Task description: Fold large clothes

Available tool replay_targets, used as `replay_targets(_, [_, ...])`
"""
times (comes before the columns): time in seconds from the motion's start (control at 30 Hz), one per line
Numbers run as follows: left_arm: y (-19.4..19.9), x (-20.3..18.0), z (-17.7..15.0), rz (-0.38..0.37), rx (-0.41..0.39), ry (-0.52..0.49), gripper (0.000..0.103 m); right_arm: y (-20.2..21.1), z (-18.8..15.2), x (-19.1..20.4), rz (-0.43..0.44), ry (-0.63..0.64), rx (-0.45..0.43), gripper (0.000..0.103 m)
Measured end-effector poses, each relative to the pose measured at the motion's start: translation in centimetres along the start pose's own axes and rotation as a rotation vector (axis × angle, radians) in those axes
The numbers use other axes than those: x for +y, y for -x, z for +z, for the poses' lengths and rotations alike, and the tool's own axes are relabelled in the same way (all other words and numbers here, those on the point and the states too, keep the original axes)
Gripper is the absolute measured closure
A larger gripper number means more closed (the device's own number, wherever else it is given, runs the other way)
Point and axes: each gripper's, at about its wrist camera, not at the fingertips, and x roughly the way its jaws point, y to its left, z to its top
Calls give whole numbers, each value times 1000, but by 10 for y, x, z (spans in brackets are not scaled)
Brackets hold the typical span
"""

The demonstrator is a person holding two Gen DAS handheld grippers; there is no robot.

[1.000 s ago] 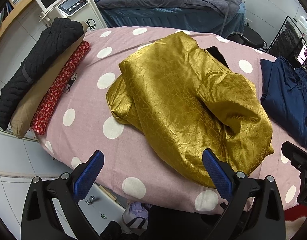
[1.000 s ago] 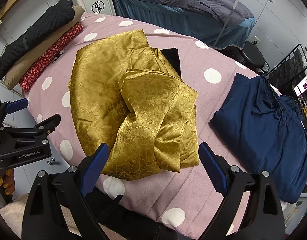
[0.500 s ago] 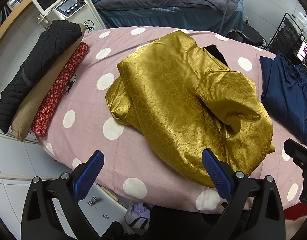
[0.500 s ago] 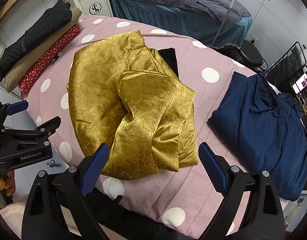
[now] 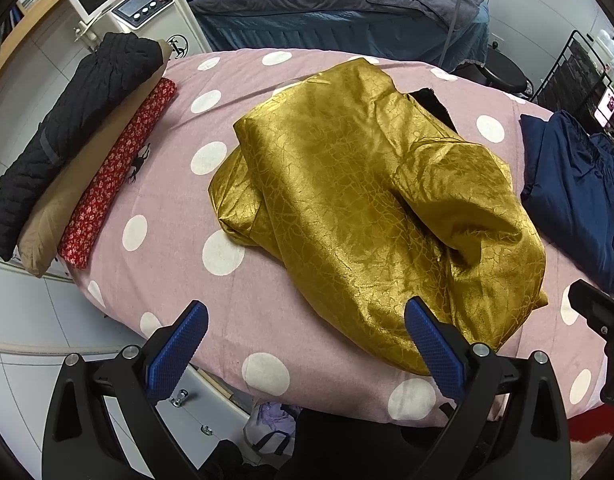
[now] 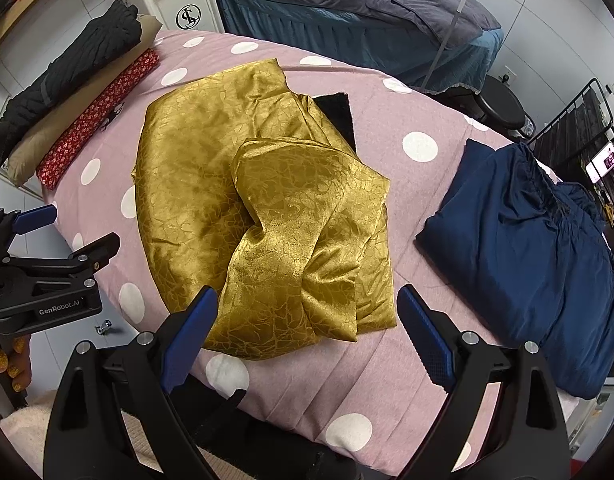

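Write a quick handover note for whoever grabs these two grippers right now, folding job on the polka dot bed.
Left gripper: open, empty, hovering over the near edge of the pink polka dot bed.
Right gripper: open, empty, just short of the near end of the gold garment.
Gold garment: bunched mid-bed, one flap thrown over itself, a black piece poking out at the far side.
Done: the navy garment lies roughly folded on the right; a stack of folded items sits on the left.
Left: flatten and fold the gold garment.

Black tongs [image 5: 305,338] w/ blue ribbed pads [image 6: 425,338], silver screws, gold glitter nails [image 6: 5,362].
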Motion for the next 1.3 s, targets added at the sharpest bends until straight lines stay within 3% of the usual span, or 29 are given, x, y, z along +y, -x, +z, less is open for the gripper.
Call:
replay_targets(0.77, [-1, -17, 2, -64, 0, -74, 6, -1, -3, -17, 27, -75, 6, 13])
replay_targets(1.13, [-14, -4, 11, -83, 15, -19, 6, 0, -4, -16, 27, -73, 1, 13])
replay_targets(1.3, [-37, 6, 33, -74, 29, 5, 6, -5, -4, -30, 89, -121, 5, 13])
